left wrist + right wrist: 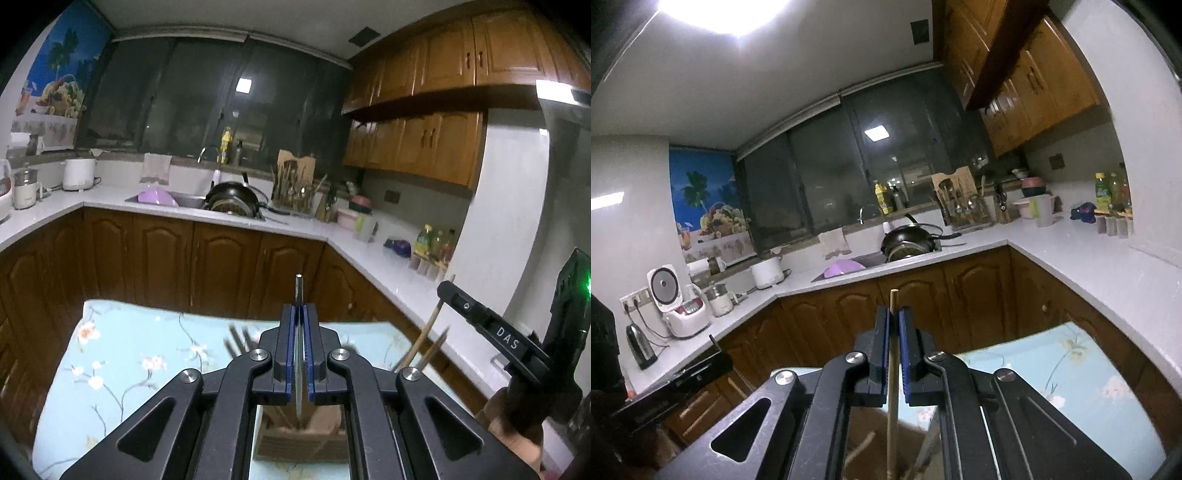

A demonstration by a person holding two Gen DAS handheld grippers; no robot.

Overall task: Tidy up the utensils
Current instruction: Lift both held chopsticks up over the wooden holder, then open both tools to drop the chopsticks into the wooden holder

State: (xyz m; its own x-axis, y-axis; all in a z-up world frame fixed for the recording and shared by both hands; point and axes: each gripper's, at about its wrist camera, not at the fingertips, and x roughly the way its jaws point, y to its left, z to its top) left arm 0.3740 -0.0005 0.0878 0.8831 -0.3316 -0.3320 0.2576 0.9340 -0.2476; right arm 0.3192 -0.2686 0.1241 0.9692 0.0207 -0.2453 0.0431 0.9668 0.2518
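My left gripper (299,308) is shut on a thin metal utensil (299,286) seen edge-on; its tip pokes out past the blue pads. My right gripper (894,312) is shut on a wooden chopstick (892,373) that stands nearly upright between its pads. In the left wrist view the right gripper (454,295) hangs at the right with that chopstick (424,338) slanting down from it. Both grippers hover over a table with a light-blue floral cloth (140,354). A blurred fork-like shape (238,338) lies on the cloth. A brown wooden holder (295,443) shows under the left gripper.
Brown kitchen cabinets (221,258) with a white counter wrap around behind the table. A sink (184,201) holds a black wok and a purple bowl. A utensil rack (295,192) and bottles (432,243) stand on the counter. Kettles and rice cookers (683,306) line the left counter.
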